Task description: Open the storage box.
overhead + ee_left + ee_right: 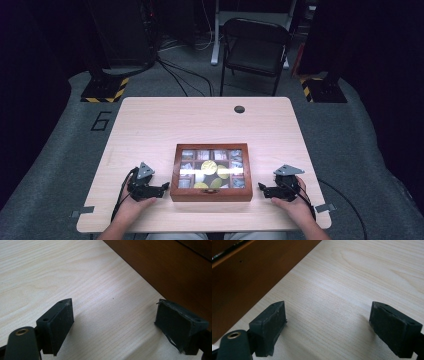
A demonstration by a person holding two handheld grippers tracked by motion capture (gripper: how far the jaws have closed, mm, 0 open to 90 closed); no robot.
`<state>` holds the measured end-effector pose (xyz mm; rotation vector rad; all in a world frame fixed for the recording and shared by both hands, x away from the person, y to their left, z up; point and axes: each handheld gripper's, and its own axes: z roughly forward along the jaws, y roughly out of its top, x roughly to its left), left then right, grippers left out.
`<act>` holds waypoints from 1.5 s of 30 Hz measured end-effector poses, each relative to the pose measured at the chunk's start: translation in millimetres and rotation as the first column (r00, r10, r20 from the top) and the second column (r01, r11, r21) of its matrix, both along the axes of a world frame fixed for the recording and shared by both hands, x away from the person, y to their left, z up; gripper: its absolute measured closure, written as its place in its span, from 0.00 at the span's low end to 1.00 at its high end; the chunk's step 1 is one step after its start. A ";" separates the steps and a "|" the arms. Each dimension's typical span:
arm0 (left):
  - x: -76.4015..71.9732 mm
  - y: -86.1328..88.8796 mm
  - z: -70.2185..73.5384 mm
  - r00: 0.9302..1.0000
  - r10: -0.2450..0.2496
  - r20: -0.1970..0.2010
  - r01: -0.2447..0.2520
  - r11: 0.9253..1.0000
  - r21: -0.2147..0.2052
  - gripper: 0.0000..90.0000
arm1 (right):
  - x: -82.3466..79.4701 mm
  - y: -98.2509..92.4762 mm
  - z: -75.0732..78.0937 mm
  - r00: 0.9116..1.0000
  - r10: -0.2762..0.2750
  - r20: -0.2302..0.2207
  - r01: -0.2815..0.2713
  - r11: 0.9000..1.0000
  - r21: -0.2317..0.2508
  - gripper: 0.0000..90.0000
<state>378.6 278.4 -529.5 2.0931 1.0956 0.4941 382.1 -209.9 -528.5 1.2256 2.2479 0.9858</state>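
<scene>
A brown wooden box (211,172) with a glass lid sits near the table's front edge; through the glass I see small compartments and several yellow round pieces. My left gripper (165,188) rests on the table just left of the box, open, with nothing between its jaws. In the left gripper view the left gripper (113,323) has the box's brown side (170,267) at upper right. My right gripper (261,187) lies just right of the box, open and empty. In the right gripper view the right gripper (328,326) has the box wall (244,277) at upper left.
The light wooden table (210,117) has a round cable hole (239,109) at its far side. A black folding chair (255,47) stands behind the table. Cables and yellow-black striped stand bases (102,90) lie on the grey floor.
</scene>
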 end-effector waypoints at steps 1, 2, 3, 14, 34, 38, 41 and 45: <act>0.3 0.0 0.0 1.000 0.002 -0.001 -0.002 1.000 0.000 0.16 | 0.0 0.0 0.0 1.000 -0.001 0.000 0.001 1.000 0.000 0.15; 0.5 -0.4 -0.2 1.000 0.006 0.000 -0.006 1.000 -0.003 0.16 | -0.2 0.2 -0.1 1.000 -0.003 -0.002 0.003 1.000 0.002 0.15; 0.5 -0.4 -0.2 1.000 0.006 0.000 -0.006 1.000 -0.003 0.16 | -0.2 0.2 -0.1 1.000 -0.003 -0.002 0.003 1.000 0.002 0.15; 0.4 0.0 -0.2 1.000 0.019 0.005 -0.019 1.000 -0.004 0.17 | -1.3 -0.1 -0.1 1.000 -0.002 0.002 0.002 1.000 0.002 0.16; -1.0 5.8 11.2 1.000 0.029 -0.009 -0.029 0.998 -0.051 0.33 | -9.8 1.0 9.7 1.000 -0.014 0.015 0.014 1.000 -0.019 0.33; -1.8 3.9 15.5 1.000 0.017 -0.024 -0.018 0.999 -0.050 0.35 | -14.7 2.6 15.2 1.000 0.002 0.004 -0.002 0.999 -0.033 0.34; -2.9 3.1 17.3 0.999 0.018 -0.033 -0.020 0.998 -0.058 0.37 | -16.7 3.0 17.6 1.000 0.003 0.010 -0.003 1.000 -0.021 0.35; -6.7 3.7 23.1 0.999 0.028 -0.037 -0.031 0.995 -0.095 0.38 | -20.7 0.9 23.5 1.000 -0.002 0.006 0.002 1.000 -0.001 0.39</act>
